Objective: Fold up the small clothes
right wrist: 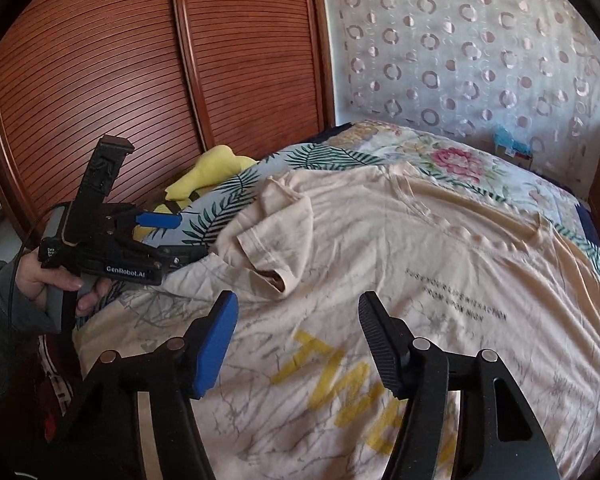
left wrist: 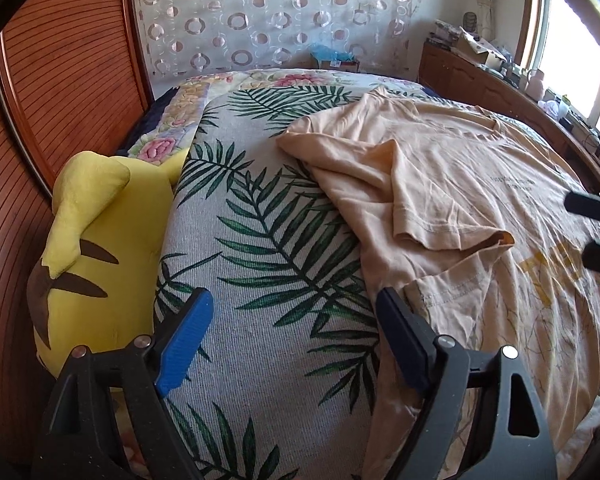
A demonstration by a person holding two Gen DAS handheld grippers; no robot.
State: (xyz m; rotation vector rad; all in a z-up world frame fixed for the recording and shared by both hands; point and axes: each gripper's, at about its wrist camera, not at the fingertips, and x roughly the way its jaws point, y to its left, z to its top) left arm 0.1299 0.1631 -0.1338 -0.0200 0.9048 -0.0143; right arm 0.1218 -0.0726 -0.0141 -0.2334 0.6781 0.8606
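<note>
1. The left gripper (left wrist: 296,344) hangs over the near edge of the bed (left wrist: 260,240), its fingers (left wrist: 184,344) spread wide with nothing between them; only the palm-leaf bedspread (left wrist: 268,208) shows in the gap.
2. The right gripper (right wrist: 300,344) is above the front of the T-shirt (right wrist: 380,280), over its yellow lettering (right wrist: 340,384). Its fingers (right wrist: 216,348) stand apart and grip nothing.
3. The peach T-shirt lies spread flat on the bed, chest side up, with small dark print (right wrist: 456,300) beyond the yellow letters. The sleeve (left wrist: 428,200) on its left-gripper side is folded in over the body of the shirt, with its hem opening facing the grippers.
4. A person's hand (right wrist: 48,280) in a grey sleeve (right wrist: 4,312) holds the left gripper's handle just off the T-shirt's near corner.
5. A yellow plush toy (left wrist: 100,248) with brown stripes lies beside the bed, on the side of the T-shirt's folded sleeve, against the slatted wooden wardrobe doors (right wrist: 140,60).
6. Beyond the T-shirt a floral quilt (right wrist: 456,160) covers the far part of the bed.
7. Past the quilt hangs a sheer curtain (left wrist: 268,12) with a ring pattern; at its foot sits a box (left wrist: 336,60) with something blue in it, too small to tell.
8. Opposite the wardrobe, past the T-shirt, a wooden ledge (left wrist: 500,88) under a bright window (left wrist: 572,60) holds an open cardboard box (left wrist: 480,48) and small clutter.
</note>
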